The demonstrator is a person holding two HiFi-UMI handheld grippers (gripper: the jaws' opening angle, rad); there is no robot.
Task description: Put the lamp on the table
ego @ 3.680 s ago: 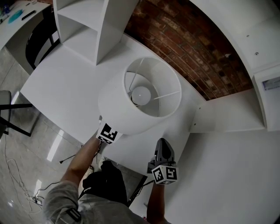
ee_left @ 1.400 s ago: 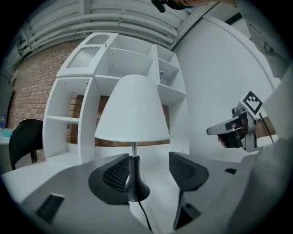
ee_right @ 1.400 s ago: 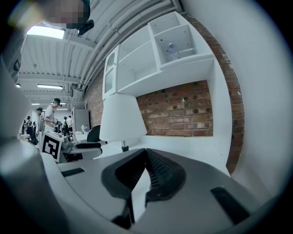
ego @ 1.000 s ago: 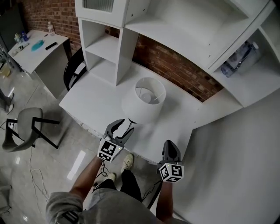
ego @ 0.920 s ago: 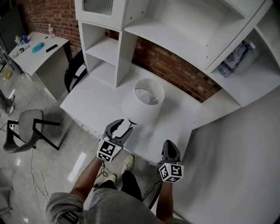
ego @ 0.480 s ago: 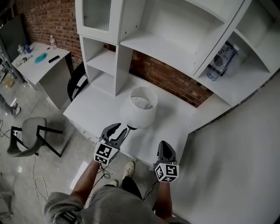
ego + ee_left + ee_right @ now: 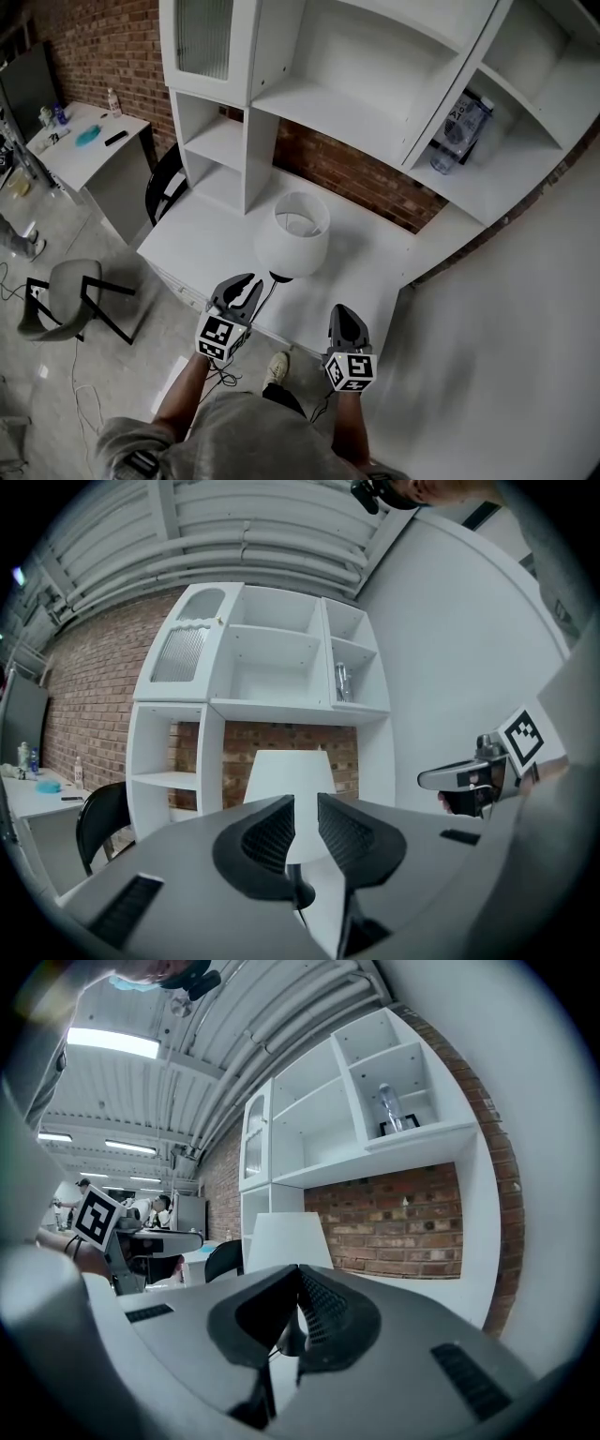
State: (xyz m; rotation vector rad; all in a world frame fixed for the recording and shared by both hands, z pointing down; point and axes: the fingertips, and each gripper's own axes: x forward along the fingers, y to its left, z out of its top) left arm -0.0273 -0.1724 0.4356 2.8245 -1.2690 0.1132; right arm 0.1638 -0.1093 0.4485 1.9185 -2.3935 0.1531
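Lamp (image 7: 292, 236) stands upright on the white desk (image 7: 208, 239), white shade up and small dark base near the front edge, in front of the brick wall (image 7: 342, 169) and just right of the shelf unit (image 7: 309, 75). Both grippers are held off the desk's front edge, apart from the lamp and touching nothing. Left gripper (image 7: 242, 284) points at the lamp base. Its jaws are closing, with a narrow gap left between them. In the left gripper view (image 7: 306, 803) that gap is empty, and the lamp (image 7: 289, 772) only shows through it further back on the desk. Right gripper (image 7: 341, 314) is level with the left one and to its right. Its jaws are clenched tip to tip on nothing, as the right gripper view (image 7: 298, 1274) shows, with the lamp (image 7: 286, 1239) beyond them. A clear bottle (image 7: 455, 117) sits on an upper right shelf. A grey chair (image 7: 64, 292) stands on the floor to the left, well away from the desk.
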